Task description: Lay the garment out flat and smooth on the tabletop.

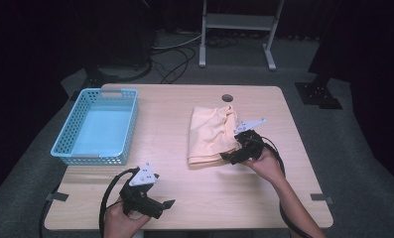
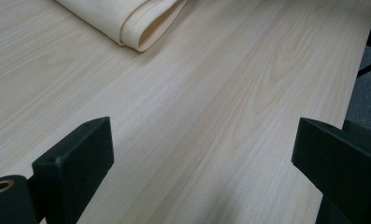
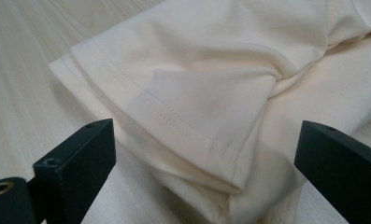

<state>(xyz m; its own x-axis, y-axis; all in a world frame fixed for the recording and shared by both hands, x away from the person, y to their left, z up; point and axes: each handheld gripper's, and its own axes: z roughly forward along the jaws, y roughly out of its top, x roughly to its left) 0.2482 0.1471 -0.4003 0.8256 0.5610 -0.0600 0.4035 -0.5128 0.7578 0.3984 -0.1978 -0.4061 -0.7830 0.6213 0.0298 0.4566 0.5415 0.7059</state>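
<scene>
A folded cream shirt [image 1: 210,134] lay right of centre in the high view on a light wooden table [image 1: 184,193], its near edge toward the lower middle of the frame. The right gripper [image 1: 229,157] sat at the shirt's lower right corner, held by the person's right hand [image 1: 264,161], a black cable trailing down toward the bottom right. In the right gripper view its jaws stood wide apart with nothing clamped, and the shirt [image 3: 206,93] lay between and beyond them, a stitched sleeve hem crossing the middle of the frame, bare table [image 3: 19,70] at upper left. The left gripper [image 1: 167,204] was low at bottom left of the high view, well apart from the shirt, in the left hand [image 1: 117,220]. In the left gripper view its jaws were also spread open over bare table [image 2: 197,116], with a folded edge of the shirt [image 2: 131,21] at the top. A blue basket [image 1: 130,124] stood at the left of the table, well apart from the shirt.
</scene>
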